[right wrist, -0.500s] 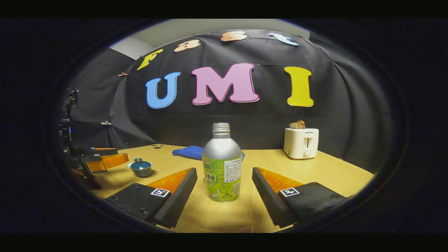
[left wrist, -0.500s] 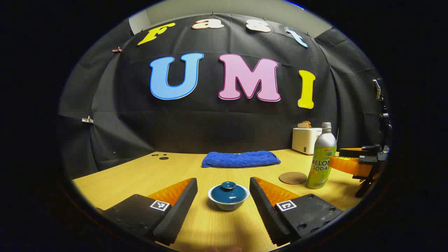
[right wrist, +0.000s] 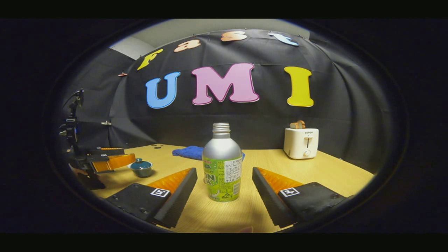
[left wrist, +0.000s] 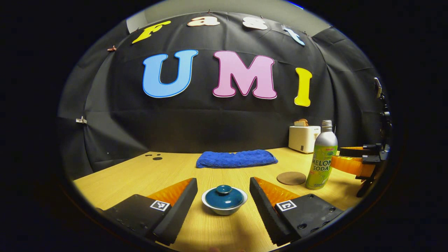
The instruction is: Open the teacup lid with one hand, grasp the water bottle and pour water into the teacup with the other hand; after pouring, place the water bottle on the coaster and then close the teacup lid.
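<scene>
Left gripper (left wrist: 223,196) wide open, empty, teacup (left wrist: 224,200) between fingers: close squarely on lid knob (left wrist: 223,189). Right gripper (right wrist: 224,190) gapes astride bottle (right wrist: 222,164).

Lidded teacup (left wrist: 224,200), upright bottle (left wrist: 322,155) beside coaster (left wrist: 291,178)

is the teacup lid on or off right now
On. The lid sits level on the teacup, knob up, with the left gripper open around it and touching neither.
</scene>
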A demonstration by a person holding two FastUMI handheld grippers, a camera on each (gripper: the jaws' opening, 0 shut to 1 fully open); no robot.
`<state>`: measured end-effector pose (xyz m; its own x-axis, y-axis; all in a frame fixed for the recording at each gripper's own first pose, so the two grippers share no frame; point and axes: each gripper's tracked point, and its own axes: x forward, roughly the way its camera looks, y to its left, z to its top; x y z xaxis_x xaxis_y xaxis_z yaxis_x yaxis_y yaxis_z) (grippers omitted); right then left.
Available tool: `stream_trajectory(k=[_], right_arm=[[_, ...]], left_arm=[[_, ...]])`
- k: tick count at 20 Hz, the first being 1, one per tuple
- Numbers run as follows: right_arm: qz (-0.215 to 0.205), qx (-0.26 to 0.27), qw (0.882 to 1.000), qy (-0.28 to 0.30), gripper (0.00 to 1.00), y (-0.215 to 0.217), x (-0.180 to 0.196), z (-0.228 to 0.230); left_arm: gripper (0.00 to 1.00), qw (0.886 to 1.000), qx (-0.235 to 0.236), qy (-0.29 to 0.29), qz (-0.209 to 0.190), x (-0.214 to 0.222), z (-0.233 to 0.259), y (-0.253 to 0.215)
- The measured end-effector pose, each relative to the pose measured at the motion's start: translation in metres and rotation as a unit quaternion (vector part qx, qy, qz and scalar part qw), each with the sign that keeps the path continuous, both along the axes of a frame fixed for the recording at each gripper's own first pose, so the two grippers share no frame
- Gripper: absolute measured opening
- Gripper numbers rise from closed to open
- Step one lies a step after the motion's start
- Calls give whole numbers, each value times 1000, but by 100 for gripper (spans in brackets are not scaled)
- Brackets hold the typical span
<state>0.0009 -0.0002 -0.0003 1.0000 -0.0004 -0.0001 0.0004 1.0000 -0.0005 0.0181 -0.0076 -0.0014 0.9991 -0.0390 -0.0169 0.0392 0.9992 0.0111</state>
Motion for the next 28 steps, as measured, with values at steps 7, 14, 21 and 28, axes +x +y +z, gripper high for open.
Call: stream_trajectory(k=[7,14,21,28], right_arm=[[0,0,1000,0,98,0,1,-1],[0,0,1000,0,98,0,0,-1],[3,0,1000,0,98,1,1,-1],[6,0,1000,-2,98,0,4,1]], left_arm=[[89,1000,-1,22,-8,7,-6,-2],[81,997,4,75,-3,30,-21,4],[64,995,13,99,-15,40,-28,0],[36,996,12,87,-5,42,-24,0]])
